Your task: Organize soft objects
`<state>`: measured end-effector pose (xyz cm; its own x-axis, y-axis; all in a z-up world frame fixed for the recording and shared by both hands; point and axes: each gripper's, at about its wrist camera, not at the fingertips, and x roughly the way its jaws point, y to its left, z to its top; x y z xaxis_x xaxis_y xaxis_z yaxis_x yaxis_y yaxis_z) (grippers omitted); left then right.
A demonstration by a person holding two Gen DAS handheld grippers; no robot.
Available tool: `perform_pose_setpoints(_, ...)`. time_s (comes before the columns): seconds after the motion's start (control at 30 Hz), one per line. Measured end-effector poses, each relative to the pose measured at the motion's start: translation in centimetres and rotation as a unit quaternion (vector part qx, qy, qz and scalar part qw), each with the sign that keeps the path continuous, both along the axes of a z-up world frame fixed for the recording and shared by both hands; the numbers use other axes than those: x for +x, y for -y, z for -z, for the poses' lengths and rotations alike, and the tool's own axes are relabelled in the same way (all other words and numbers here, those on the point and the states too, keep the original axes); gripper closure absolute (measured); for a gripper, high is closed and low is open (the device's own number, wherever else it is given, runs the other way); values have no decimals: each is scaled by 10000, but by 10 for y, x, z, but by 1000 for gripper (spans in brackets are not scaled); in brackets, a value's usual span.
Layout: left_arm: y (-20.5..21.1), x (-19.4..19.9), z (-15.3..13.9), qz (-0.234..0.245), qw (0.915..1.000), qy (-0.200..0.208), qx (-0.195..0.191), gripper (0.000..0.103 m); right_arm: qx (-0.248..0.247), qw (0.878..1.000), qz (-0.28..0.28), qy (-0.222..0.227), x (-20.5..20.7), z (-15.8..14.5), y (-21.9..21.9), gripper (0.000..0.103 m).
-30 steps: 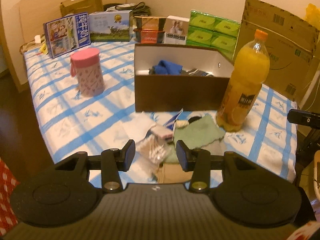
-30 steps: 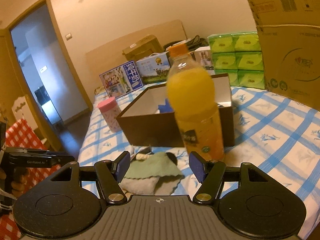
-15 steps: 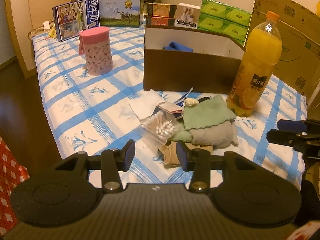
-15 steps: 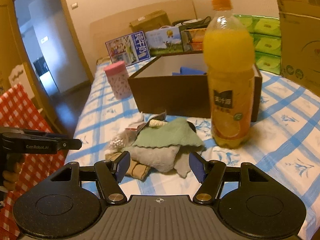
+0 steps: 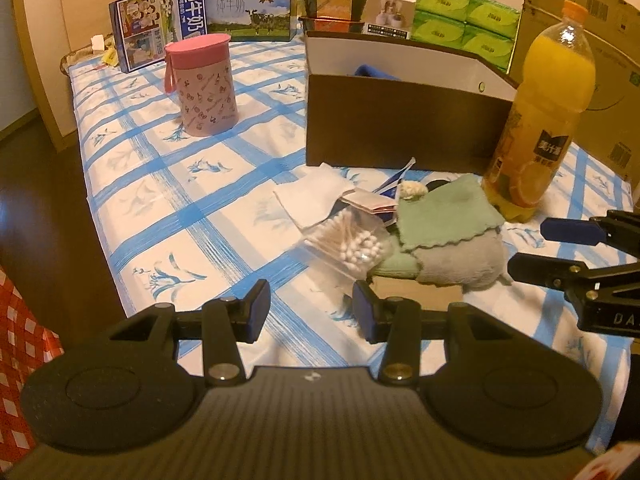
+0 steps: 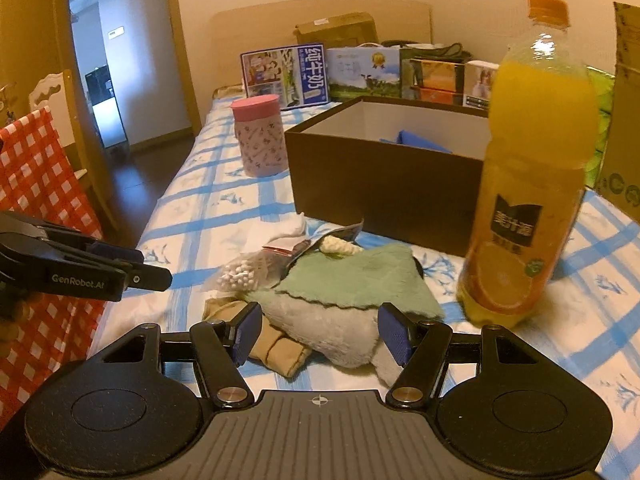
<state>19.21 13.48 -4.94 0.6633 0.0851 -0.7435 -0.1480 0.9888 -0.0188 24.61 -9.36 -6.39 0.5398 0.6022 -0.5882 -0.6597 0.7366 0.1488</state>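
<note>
The soft things lie in a pile on the bed, just in front of the brown box [image 5: 404, 120]. A green cloth [image 6: 360, 276] sits on top of a grey cloth [image 6: 332, 332], and a tan cloth [image 6: 276, 348] pokes out at the near side. A bag of cotton buds [image 5: 352, 240], a white tissue [image 5: 316, 196] and some small packets touch the pile.

The right claw [image 6: 320, 336] is open and holds nothing. Its two fingers stand on each side of the grey cloth, very near it. The left claw [image 5: 308, 312] is open and empty too, low over the bed, near the bag and the tan cloth.

What could go wrong? The cloths are stacked, so a pinch on the grey one may drag the green one along, or let it slide off. The bag of buds is touching the pile and may get pulled too. The tall juice bottle [image 6: 536, 168] stands right beside the pile. A bump from the right claw could tip it over. The two claws are close and could knock each other.
</note>
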Motion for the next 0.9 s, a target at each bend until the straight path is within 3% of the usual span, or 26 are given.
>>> perform_pose_setpoints(0.37, -10, 26, 12, 164, 9997, 55, 151, 61, -101, 9999, -42, 128, 28, 11, -21, 39)
perform_pose_setpoints(0.6, -17, 53, 19, 274, 9994, 122, 164, 62, -340, 9964, -527, 562, 45, 20, -54, 58)
perform_pose_setpoints(0.9, -27, 70, 35, 256, 9997, 18, -54, 62, -1243, 9688, -1414, 1613, 37, 45, -95, 69)
